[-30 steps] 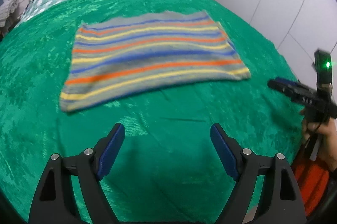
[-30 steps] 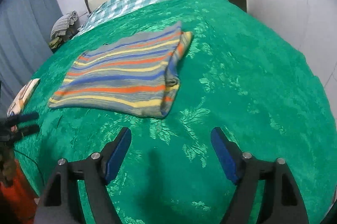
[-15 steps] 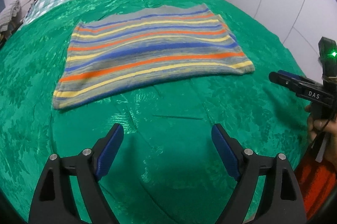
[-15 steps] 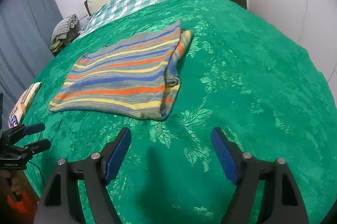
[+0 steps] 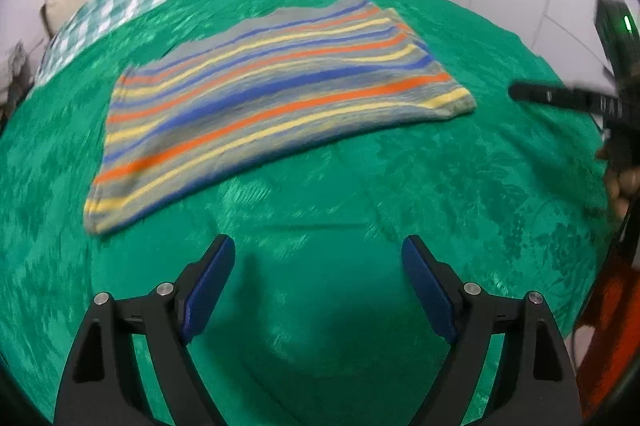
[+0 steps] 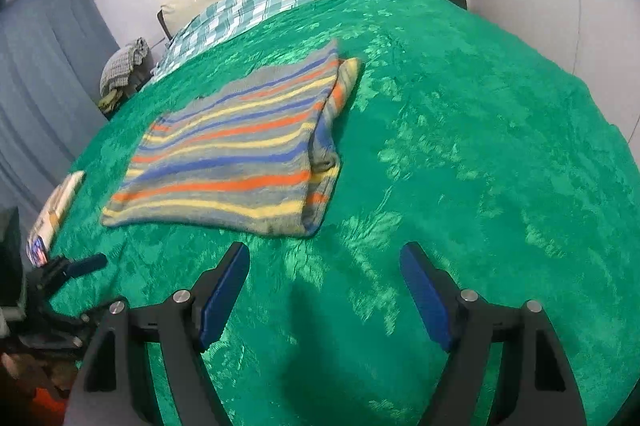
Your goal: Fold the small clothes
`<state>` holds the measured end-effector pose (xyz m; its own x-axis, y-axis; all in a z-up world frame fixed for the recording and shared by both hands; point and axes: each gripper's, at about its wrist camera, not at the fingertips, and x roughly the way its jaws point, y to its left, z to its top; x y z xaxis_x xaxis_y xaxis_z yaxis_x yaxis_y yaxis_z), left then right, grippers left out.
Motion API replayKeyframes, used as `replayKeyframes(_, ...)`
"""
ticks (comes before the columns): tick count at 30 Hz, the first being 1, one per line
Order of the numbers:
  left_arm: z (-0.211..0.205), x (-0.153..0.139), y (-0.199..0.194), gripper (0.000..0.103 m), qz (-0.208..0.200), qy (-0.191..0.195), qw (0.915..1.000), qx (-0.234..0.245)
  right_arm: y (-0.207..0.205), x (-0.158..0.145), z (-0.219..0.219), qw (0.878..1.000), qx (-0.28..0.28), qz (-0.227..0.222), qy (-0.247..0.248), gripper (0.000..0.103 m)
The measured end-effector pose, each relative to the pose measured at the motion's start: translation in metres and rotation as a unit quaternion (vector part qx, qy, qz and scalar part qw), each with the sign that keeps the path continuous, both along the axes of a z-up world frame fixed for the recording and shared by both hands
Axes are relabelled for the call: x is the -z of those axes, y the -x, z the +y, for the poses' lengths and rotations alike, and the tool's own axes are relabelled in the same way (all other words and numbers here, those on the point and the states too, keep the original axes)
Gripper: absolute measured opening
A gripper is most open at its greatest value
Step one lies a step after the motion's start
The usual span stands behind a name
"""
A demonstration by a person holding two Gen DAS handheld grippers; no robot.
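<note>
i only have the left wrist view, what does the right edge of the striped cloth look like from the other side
Observer: In the right wrist view the striped cloth shows a layer tucked under along that edge, sticking out past the top layer.
Operator: anything near its left side
Observer: A flat printed packet lies on the green bedspread, apart from the cloth.
Operator: right gripper holding anything
Observer: No, the right gripper is open, over bare bedspread.
</note>
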<state>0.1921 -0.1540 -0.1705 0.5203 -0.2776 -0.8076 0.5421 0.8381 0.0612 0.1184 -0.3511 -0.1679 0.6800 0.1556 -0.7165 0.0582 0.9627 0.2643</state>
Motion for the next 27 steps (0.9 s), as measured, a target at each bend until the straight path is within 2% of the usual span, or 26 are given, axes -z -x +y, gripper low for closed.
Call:
replayKeyframes(3, -0.029, 0.001, -0.01, 0.087, -0.012, -0.005, 0.9994, 0.031, -0.012, -0.013, -0.016, 1.0, -0.006, -0.005, -0.018, 0.077)
replayKeyframes(7, -0.08, 0.01, -0.027, 0.087, -0.016, -0.009, 0.9973, 0.071, -0.056, -0.02, -0.042, 0.999, -0.026, 0.015, -0.035, 0.077)
replayKeyframes(13, -0.147, 0.028, -0.038, 0.087, -0.052, -0.025, 0.9894, 0.133, -0.152, -0.005, -0.07, 0.986, -0.077, 0.071, -0.128, 0.077)
replayKeyframes(14, -0.152, 0.028, -0.041, 0.082, -0.055, -0.021, 0.9891, 0.135, -0.169, 0.001, -0.072, 0.983, -0.083, 0.086, -0.142, 0.077)
replayKeyframes(16, -0.157, 0.027, -0.049, 0.063, -0.044, -0.006, 0.9901, 0.133, -0.197, 0.011, -0.071, 0.977, -0.09, 0.103, -0.162, 0.077)
replayKeyframes(17, -0.158, 0.026, -0.053, 0.043, -0.038, 0.001, 0.9909, 0.129, -0.214, 0.018, -0.07, 0.972, -0.098, 0.114, -0.183, 0.076)
replayKeyframes(18, -0.158, 0.026, -0.056, 0.022, -0.035, 0.006, 0.9921, 0.12, -0.224, 0.022, -0.068, 0.969, -0.099, 0.119, -0.192, 0.068)
replayKeyframes(19, -0.158, 0.027, -0.058, 0.012, -0.036, 0.005, 0.993, 0.113, -0.238, 0.026, -0.066, 0.968, -0.094, 0.12, -0.197, 0.062)
replayKeyframes(21, -0.152, 0.025, -0.062, 0.009, -0.032, 0.023, 0.9943, 0.099, -0.257, 0.032, -0.06, 0.965, -0.092, 0.13, -0.207, 0.036)
replayKeyframes(23, -0.139, 0.018, -0.063, 0.008, -0.028, 0.051, 0.9947, 0.085, -0.266, 0.034, -0.052, 0.968, -0.087, 0.138, -0.189, 0.01)
replayKeyframes(27, -0.092, -0.008, -0.057, 0.008, -0.041, 0.11, 0.9922, 0.041, -0.268, 0.011, -0.036, 0.974, -0.097, 0.114, -0.17, 0.01)
